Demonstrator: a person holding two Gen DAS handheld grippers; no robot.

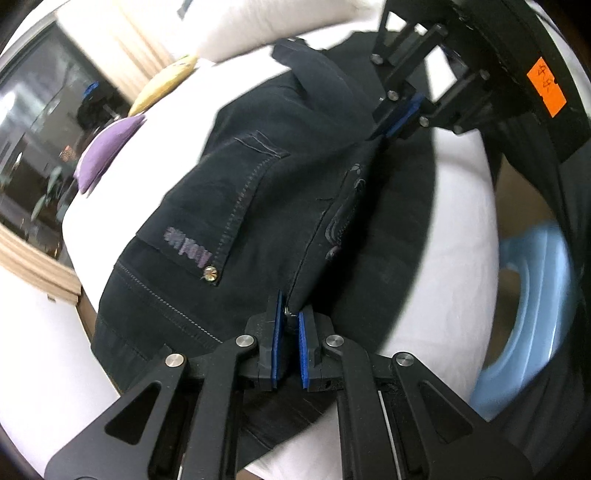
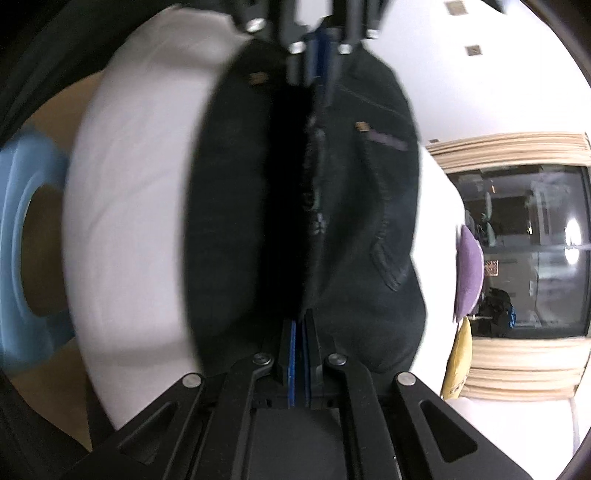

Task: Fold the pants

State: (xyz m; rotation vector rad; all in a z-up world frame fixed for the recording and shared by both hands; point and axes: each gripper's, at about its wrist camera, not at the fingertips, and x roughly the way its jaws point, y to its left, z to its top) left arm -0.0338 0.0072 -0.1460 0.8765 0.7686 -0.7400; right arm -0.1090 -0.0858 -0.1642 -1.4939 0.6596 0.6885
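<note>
Dark navy pants (image 1: 236, 206) hang over a white bed (image 1: 450, 236), with a stitched back pocket and a small brass rivet showing. My left gripper (image 1: 291, 317) is shut on one end of the waistband fold by a metal button. At the top right, my right gripper (image 1: 400, 118) pinches the other end of that fold. In the right wrist view the pants (image 2: 369, 206) stretch away as a taut ridge from my right gripper (image 2: 300, 321), shut on the cloth, to the left gripper (image 2: 319, 48) at the top. The fabric drapes down on both sides of the ridge.
A purple cushion (image 1: 107, 151) and a yellow one (image 1: 162, 85) lie on the bed's far side, with a white pillow (image 1: 258, 26) behind. A light blue plastic stool (image 1: 528, 314) stands on the floor beside the bed. A dark window (image 2: 524, 251) with beige curtains lies beyond.
</note>
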